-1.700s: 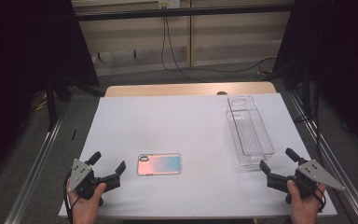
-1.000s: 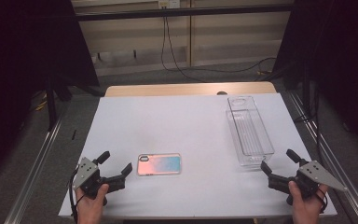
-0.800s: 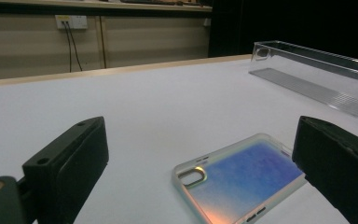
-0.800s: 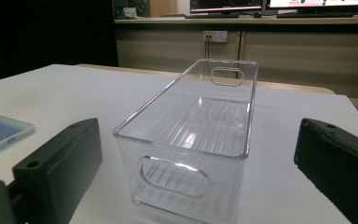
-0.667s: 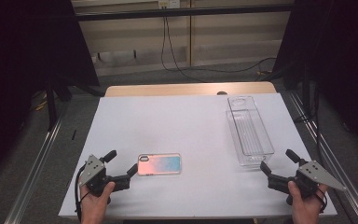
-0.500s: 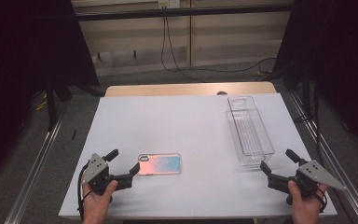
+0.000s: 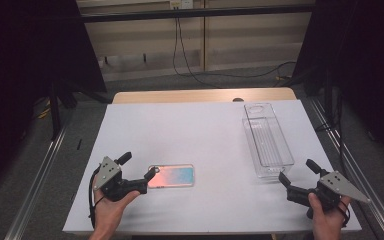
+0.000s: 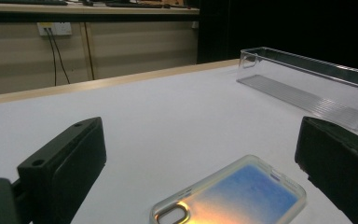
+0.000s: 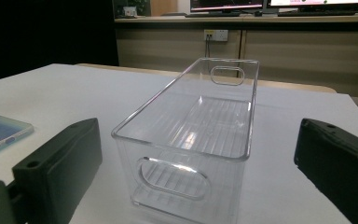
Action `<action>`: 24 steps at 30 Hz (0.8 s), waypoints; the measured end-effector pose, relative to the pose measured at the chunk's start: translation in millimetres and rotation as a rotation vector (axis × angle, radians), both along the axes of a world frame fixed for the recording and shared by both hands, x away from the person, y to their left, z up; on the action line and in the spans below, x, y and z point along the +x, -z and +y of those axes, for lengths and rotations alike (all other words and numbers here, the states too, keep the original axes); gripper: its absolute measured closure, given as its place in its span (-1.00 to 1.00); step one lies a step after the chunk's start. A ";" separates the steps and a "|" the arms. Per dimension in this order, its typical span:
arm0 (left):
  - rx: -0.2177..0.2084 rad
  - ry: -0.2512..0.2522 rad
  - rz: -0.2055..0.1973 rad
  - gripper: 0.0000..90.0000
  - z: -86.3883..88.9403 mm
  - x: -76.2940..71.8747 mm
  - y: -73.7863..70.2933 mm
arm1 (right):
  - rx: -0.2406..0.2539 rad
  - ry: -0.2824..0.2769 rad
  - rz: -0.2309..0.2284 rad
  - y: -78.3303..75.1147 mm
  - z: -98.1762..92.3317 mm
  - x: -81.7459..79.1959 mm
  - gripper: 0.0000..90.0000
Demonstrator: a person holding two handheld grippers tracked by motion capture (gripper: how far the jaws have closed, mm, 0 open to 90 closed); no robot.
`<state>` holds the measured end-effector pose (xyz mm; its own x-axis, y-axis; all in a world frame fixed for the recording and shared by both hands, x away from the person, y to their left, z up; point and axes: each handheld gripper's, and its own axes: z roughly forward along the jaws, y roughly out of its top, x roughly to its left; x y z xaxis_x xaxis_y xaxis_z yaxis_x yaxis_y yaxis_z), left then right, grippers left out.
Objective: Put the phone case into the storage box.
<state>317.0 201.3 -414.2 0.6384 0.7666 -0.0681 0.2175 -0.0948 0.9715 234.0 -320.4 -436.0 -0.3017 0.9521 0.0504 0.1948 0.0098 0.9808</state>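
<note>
**Fingers reaching for the phone case**

Fingers [image 8: 70, 158] of the left gripper [image 7: 139, 174] are standing wide apart, one on each side of the phone case's [image 7: 171, 176] near end. They are not touching it. In the left gripper view, the case is lying flat between the two fingers, with its camera hole closest to the gripper.

The phone case is sitting on the white table [image 7: 195, 130], near the front edge and a bit to the left. It is shining pink and blue.

The right gripper [image 7: 300, 176] is waiting by the front right corner of the table. Its fingers are apart too and are holding nothing. It is pointing at the clear plastic bin [image 7: 267, 139], which is sitting empty just in front of it.

This looks like the reaching step, just ahead of a grab. Next, the left gripper probably needs to slide a little farther forward and go low, so the fingers are hugging the thin sides of the case. Then they can squeeze. The case is flat and slippery-looking, so the squeeze should be gentle and straight.
</note>
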 end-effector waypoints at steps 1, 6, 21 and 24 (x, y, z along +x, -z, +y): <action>-0.013 0.007 0.004 -0.96 -1.2 2.9 -1.3 | 0.000 -0.001 0.001 0.0 0.3 -0.3 -0.99; -0.024 0.007 0.009 -0.95 -9.5 9.6 -2.9 | 0.002 -0.002 -0.005 -0.7 0.5 -2.0 -0.99; -0.008 0.007 -0.002 -0.91 -28.3 26.7 -2.5 | -0.006 -0.006 -0.003 -1.3 1.9 -2.2 -0.99; -0.006 0.012 -0.010 -0.88 -33.1 30.9 -3.4 | -0.006 -0.007 -0.004 -1.2 1.7 -2.1 -0.99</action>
<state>348.0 168.3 -410.8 0.6483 0.7585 -0.0661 0.2068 -0.0918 0.9741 232.0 -318.7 -434.8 -0.3089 0.9501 0.0437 0.1911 0.0169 0.9814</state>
